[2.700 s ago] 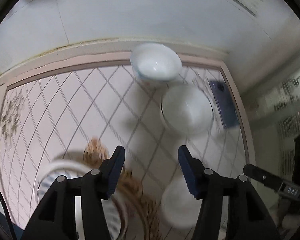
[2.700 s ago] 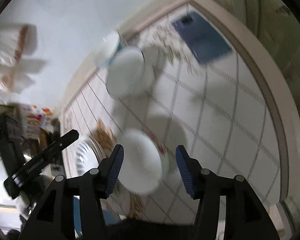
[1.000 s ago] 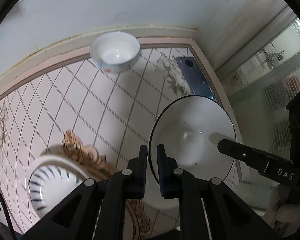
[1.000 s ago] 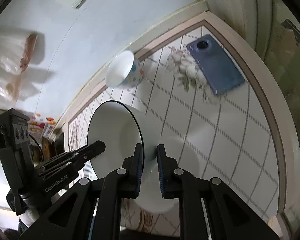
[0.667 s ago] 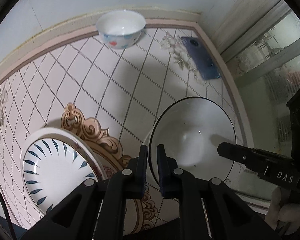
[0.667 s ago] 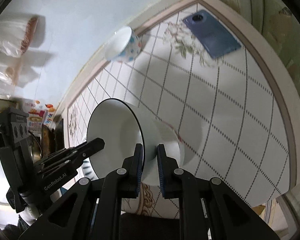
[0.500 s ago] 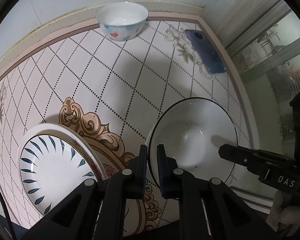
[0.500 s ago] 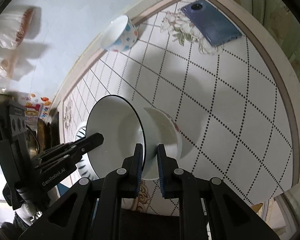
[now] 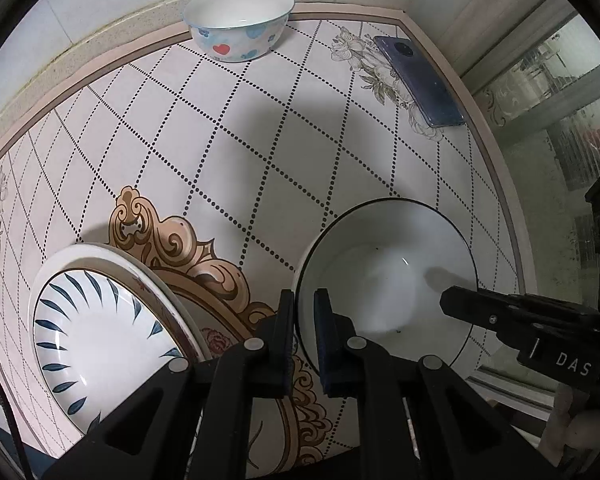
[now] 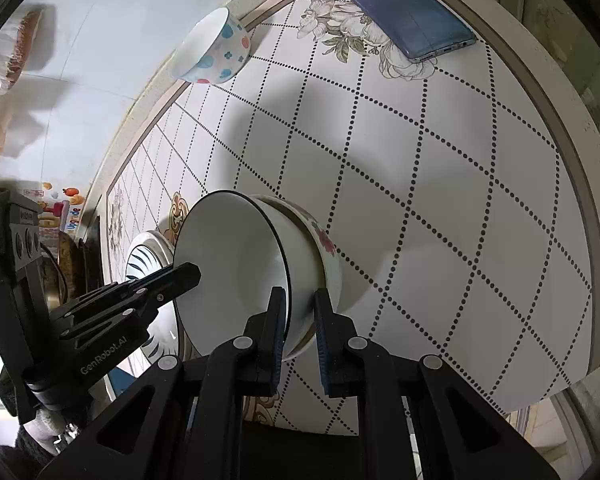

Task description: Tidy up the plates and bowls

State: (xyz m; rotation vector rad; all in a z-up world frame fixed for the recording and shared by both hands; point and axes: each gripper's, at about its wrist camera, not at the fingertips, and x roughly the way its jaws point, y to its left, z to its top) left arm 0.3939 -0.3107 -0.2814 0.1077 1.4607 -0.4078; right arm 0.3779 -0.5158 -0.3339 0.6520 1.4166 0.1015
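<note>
White bowl (image 9: 384, 276), black-rimmed, nested in flowered bowl (image 10: 328, 256) near the tabletop's (image 9: 260, 152) front edge. Left gripper (image 9: 303, 336) clamps its near-left rim; right gripper (image 10: 298, 334) clamps the opposite rim. Blue-leaf plate (image 9: 96, 340) lies left; heart-patterned bowl (image 9: 238, 20) stands at the wall.

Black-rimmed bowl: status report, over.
Left gripper and right gripper both shut on black-rimmed bowl, opposite rims. Bowl nested in floral bowl. Blue-patterned plate alongside; phone far off.
</note>
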